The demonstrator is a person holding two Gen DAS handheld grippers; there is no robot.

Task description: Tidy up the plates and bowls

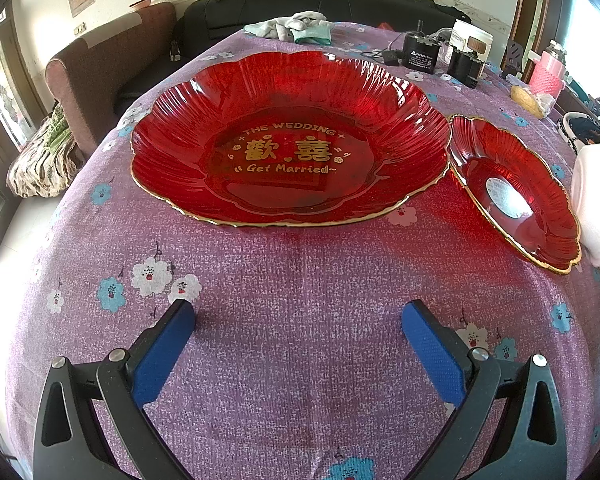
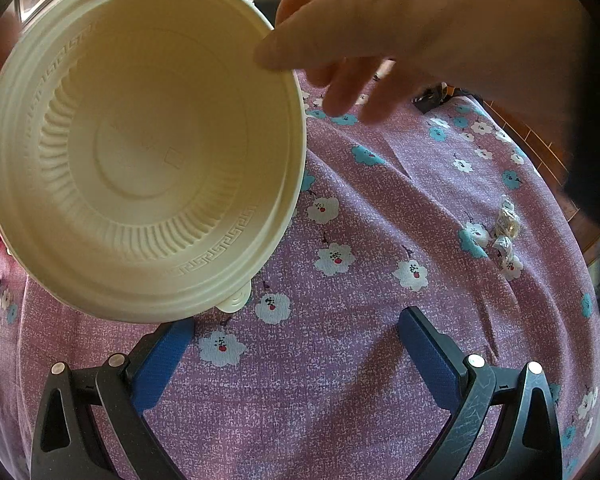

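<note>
A large red glass plate [image 1: 288, 140] with gold lettering lies on the purple flowered tablecloth. A smaller red glass plate [image 1: 516, 192] lies just to its right, touching its rim. My left gripper [image 1: 298, 320] is open and empty, over bare cloth in front of the large plate. In the right wrist view a cream plastic bowl [image 2: 144, 148] is tilted on its side, inside facing the camera, with a bare hand [image 2: 400, 32] at its upper rim. My right gripper [image 2: 296, 328] is open and empty, just below the bowl. White bowls [image 1: 596, 200] show at the left view's right edge.
At the table's far end are a crumpled cloth [image 1: 296, 26], black devices and a white jar [image 1: 470, 40], a pink bottle [image 1: 548, 72]. A brown armchair [image 1: 100, 72] stands left of the table. Wrapped candies [image 2: 506, 236] lie on the cloth to the right.
</note>
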